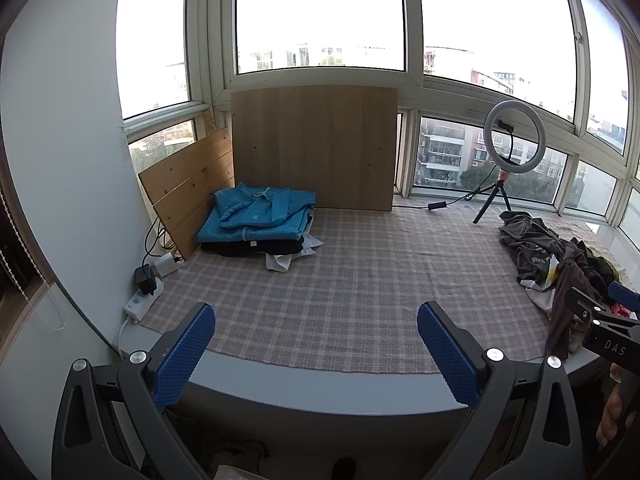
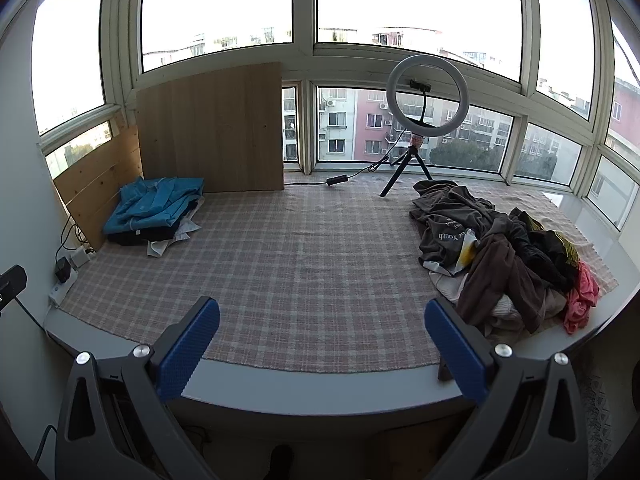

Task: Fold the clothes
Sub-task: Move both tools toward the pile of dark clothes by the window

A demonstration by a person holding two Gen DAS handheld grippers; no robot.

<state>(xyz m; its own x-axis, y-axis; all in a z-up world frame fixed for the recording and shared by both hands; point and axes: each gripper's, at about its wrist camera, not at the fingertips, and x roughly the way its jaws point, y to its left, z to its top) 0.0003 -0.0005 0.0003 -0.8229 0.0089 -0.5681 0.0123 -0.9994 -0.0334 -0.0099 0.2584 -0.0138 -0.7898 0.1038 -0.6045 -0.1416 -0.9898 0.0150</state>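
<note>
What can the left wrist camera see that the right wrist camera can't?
Only the left wrist view shows the open left claw and, at its right edge, the right claw seen from the side.

Only the right wrist view shows the open right claw from behind and the crumpled pink garment at the heap's edge.

Both show the folded blue jacket topping the stack of folded clothes, the heap of unfolded dark clothes, the white ring light on a black tripod, the checked cloth and the wooden boards.
</note>
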